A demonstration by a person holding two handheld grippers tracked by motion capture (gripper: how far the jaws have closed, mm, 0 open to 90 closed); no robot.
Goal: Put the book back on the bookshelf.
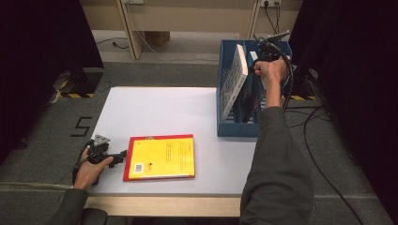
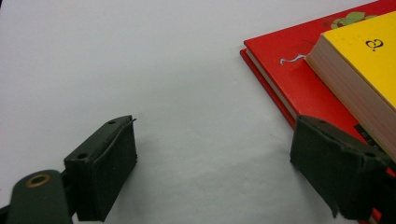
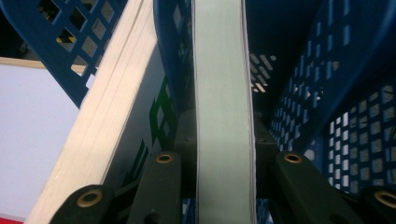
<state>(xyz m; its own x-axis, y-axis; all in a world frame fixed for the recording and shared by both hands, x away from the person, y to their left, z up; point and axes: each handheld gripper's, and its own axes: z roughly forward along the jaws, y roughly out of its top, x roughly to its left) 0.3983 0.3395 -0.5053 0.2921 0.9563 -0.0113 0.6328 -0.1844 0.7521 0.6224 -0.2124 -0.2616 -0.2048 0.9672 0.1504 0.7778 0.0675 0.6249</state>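
A yellow book [image 1: 162, 156] lies on a larger red book [image 2: 299, 70] near the table's front edge. My left gripper [image 1: 123, 157] rests on the table just left of them, open, with bare tabletop between its pads [image 2: 105, 168]; the right pad sits at the red book's edge. My right gripper [image 1: 257, 69] reaches down into a blue file rack [image 1: 234, 127] at the back right. In the right gripper view its jaws press on both covers of an upright book with pale page edges [image 3: 224, 70]. A second, pale-covered book [image 1: 234, 79] leans in the rack's left slot.
The white table [image 1: 155, 108] has open room between the stacked books and the rack. The rack's perforated blue walls [image 3: 336, 93] close in on both sides of the held book. Cables trail on the floor to the right.
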